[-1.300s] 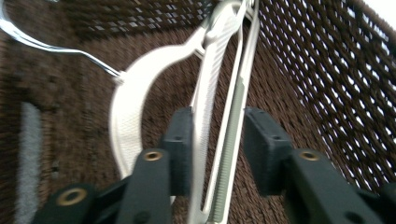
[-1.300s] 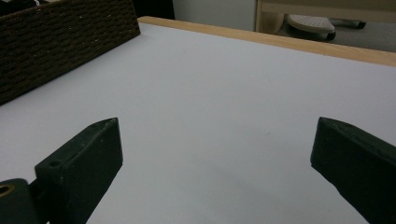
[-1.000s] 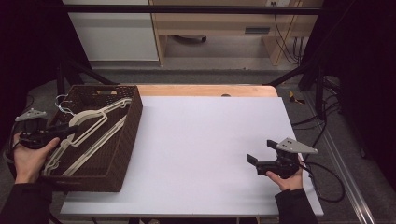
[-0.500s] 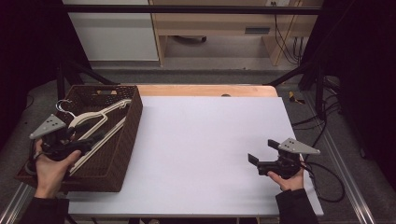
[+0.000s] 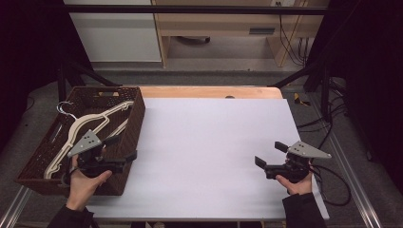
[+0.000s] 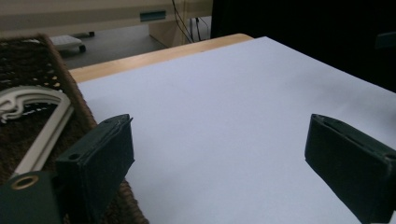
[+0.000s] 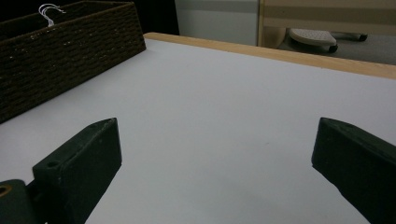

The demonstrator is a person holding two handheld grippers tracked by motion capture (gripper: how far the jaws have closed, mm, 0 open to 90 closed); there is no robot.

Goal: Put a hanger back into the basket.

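A dark woven basket (image 5: 137, 114) stands at the table's left edge and holds several cream-coloured hangers (image 5: 90, 124) with a wire hook (image 5: 64, 107). My left gripper (image 5: 122, 148) hovers over the basket's near right corner, open, with nothing between its jaws. In the left gripper view its open jaws (image 6: 219, 154) point across the white surface, with the basket's rim (image 6: 65, 79) and a hanger (image 6: 44, 137) at the left. My right gripper (image 5: 270, 154) is held low at the front right, open and empty. The right gripper view looks past its jaws (image 7: 215, 154) toward the basket (image 7: 70, 46).
A white sheet (image 5: 214, 142) covers the table, with a wooden strip (image 5: 209, 91) bare along the far edge. Behind it stand a white cabinet (image 5: 114, 33) and wooden furniture (image 5: 223, 23). Cables (image 5: 332, 128) lie on the floor at the right.
My left gripper has moved from the basket's left side rightward, across the hangers, to its right near corner. The right gripper has hardly moved.
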